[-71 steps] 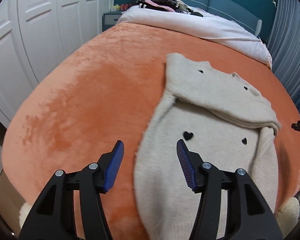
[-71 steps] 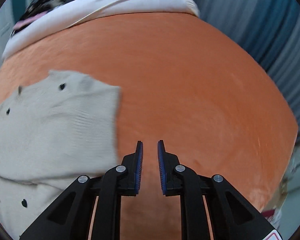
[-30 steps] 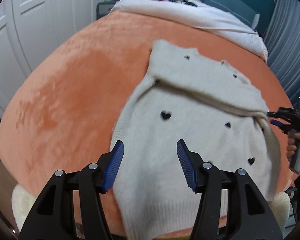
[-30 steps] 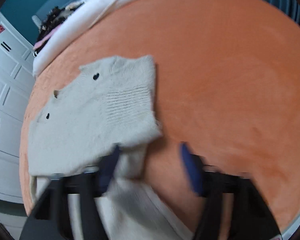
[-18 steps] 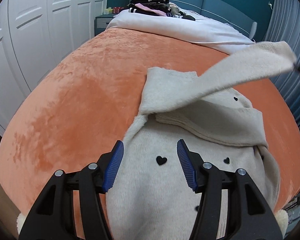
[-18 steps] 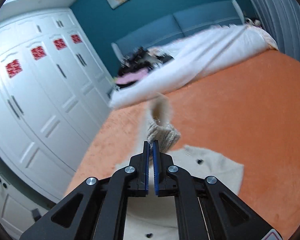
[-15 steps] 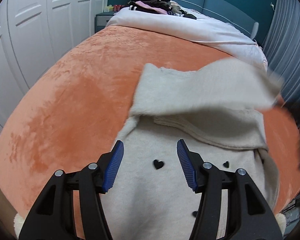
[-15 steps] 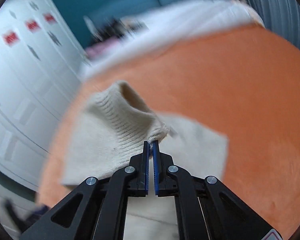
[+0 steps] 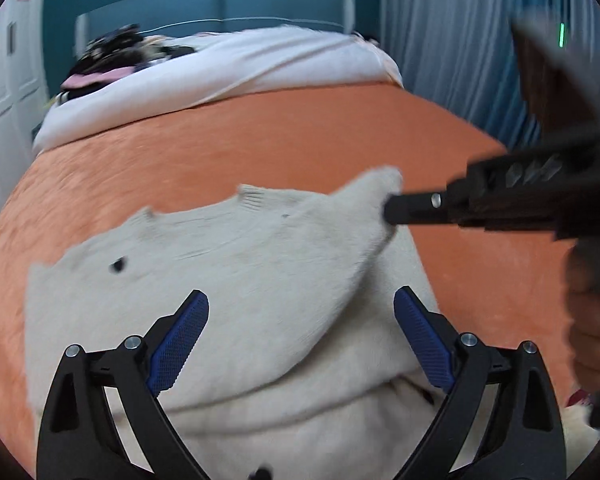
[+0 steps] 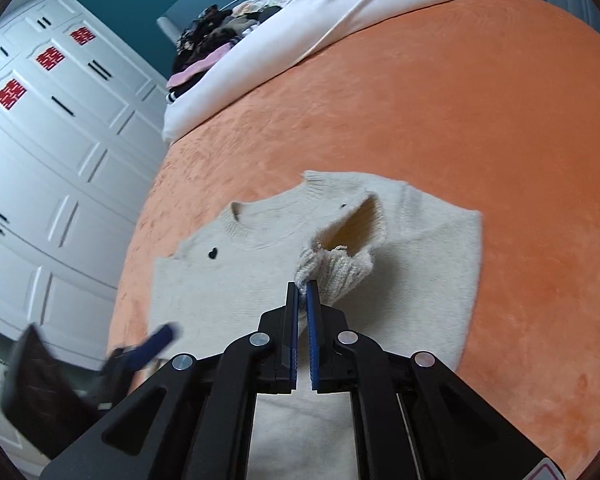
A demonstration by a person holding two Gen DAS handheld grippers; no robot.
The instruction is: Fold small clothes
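A cream knit sweater (image 9: 228, 280) with small black hearts lies on the orange blanket (image 9: 260, 140). My right gripper (image 10: 302, 290) is shut on the ribbed cuff of one sleeve (image 10: 340, 268) and holds it raised over the sweater's chest (image 10: 228, 280). In the left wrist view the right gripper (image 9: 392, 210) reaches in from the right with the lifted sleeve draped below it. My left gripper (image 9: 300, 300) hovers over the sweater, its jaws opening wide and pressing on nothing. A blue pad (image 10: 156, 343) of it shows blurred at lower left.
A white duvet (image 9: 220, 68) and a pile of dark clothes (image 9: 112, 56) lie at the head of the bed. White wardrobe doors (image 10: 40, 160) stand along the left, blue curtains (image 9: 440, 60) on the right. A person's hand (image 9: 592, 328) grips the right tool.
My right gripper shut on the sleeve cuff, lifted it and carried it over the sweater's chest. My left gripper swung across toward the right side and its jaws spread wider.
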